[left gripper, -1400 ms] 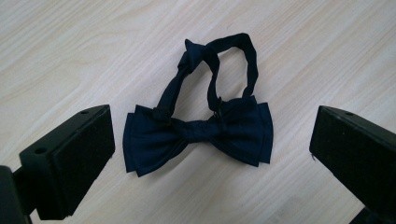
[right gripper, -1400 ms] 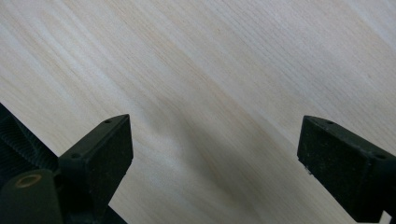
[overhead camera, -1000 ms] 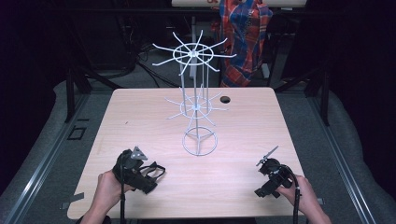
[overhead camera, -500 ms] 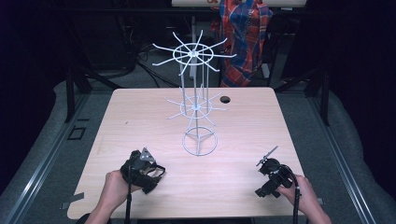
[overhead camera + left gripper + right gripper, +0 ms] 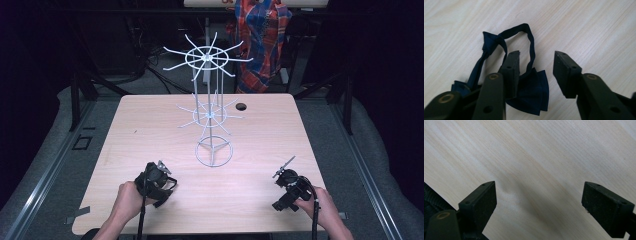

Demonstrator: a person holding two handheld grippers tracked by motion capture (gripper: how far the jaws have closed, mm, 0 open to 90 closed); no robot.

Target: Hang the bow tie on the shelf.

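The dark navy bow tie (image 5: 529, 92) lies flat on the wooden table (image 5: 150, 130) at your near left, its thin strap looping up and away from the bow across the wood to a small knot. Your left gripper (image 5: 536, 67) sits right over it: the bow's folded wing lies between the jaws, the left pad (image 5: 511, 72) rests against the fabric and strap, and the right pad (image 5: 564, 72) stands clear of the cloth over bare wood. The jaws have just been closing, about half shut, not yet clamping the tie. In the high view your left gripper (image 5: 156, 181) is low on the table near the front edge. Your right gripper (image 5: 539, 202) hovers over bare wood with its jaws wide apart, well away at the near right (image 5: 289, 186). The white wire rack (image 5: 210, 100) stands mid-table beyond both.
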